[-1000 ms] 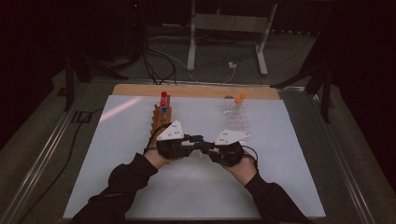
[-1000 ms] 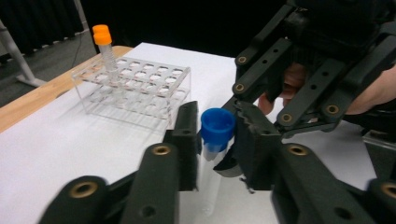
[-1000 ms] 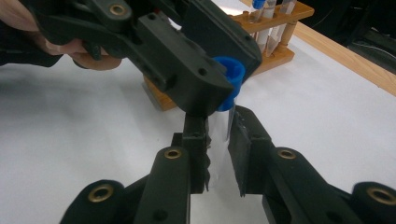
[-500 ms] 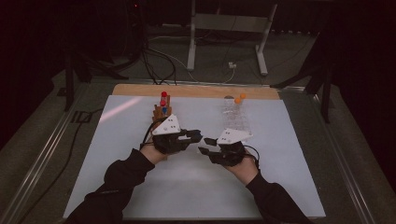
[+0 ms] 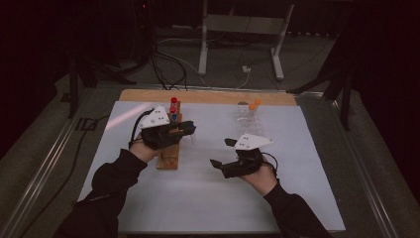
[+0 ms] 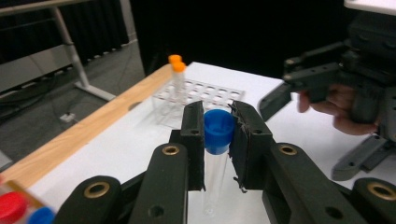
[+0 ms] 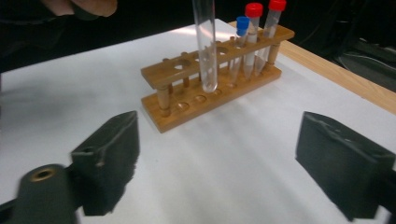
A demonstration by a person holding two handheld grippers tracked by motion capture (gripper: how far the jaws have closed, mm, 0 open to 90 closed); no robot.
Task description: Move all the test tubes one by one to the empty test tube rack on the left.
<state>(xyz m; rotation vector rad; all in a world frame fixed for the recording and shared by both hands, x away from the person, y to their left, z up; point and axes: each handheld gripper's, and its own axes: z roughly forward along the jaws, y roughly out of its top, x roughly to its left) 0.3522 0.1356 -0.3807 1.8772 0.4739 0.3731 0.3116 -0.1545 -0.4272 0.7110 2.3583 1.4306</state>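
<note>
Left gripper [image 5: 190, 130] over the wooden rack [image 5: 169, 157], jaws clamped on 1 blue-capped tube [image 6: 215, 154]; right gripper [image 5: 221, 153] jaws just opening, empty.

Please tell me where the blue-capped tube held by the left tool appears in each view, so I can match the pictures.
High view: blue-capped tube left of centre, under the left tool.
Left gripper view: centre, clamped just below its cap.
Right gripper view: top centre, clear body hanging above the rack.
Shared landmark: wooden rack.
</note>
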